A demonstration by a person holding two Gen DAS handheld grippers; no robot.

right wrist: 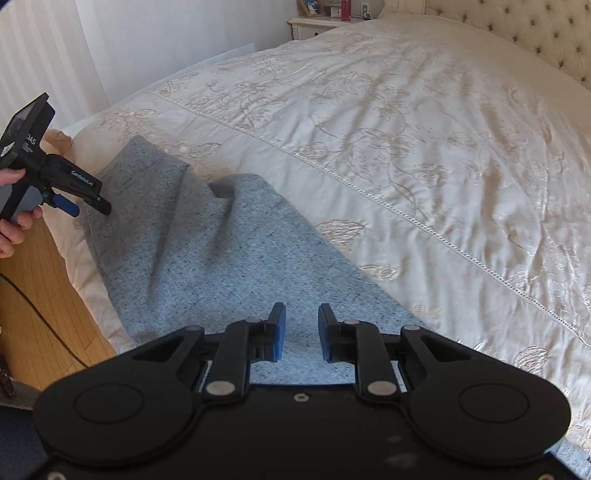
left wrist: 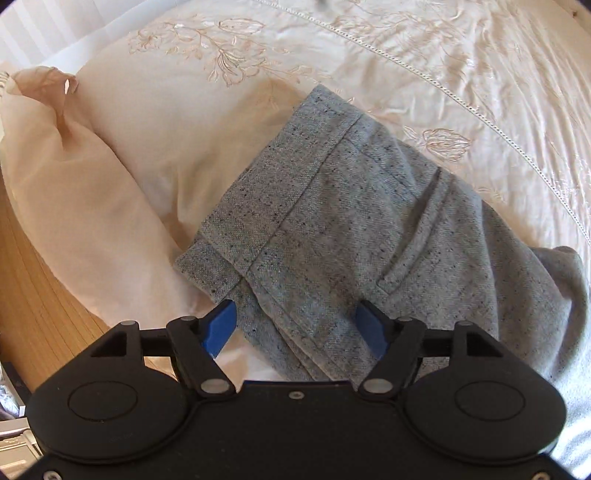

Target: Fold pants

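Observation:
Grey speckled pants point(left wrist: 351, 221) lie folded near the corner of the bed, their hemmed leg ends toward the upper left of the left wrist view. My left gripper point(left wrist: 295, 317) hovers over them with its blue pads point(left wrist: 221, 325) wide apart and pressing on nothing. In the right wrist view the same pants point(right wrist: 240, 266) run from the bed's corner toward the camera, with a raised crease in the middle. My right gripper point(right wrist: 302, 317) stands above their near end, narrowly open with nothing between its fingers. A hand holds the left gripper point(right wrist: 90, 208) at the pants' far left edge.
The bed carries a cream embroidered cover point(right wrist: 424, 166) with a stitched band across it. Its corner drapes down point(left wrist: 74, 184) to a wooden floor point(right wrist: 40, 280) on the left, where a dark cable point(right wrist: 37, 306) lies. A tufted headboard point(right wrist: 535, 29) and a nightstand point(right wrist: 314, 26) stand far back.

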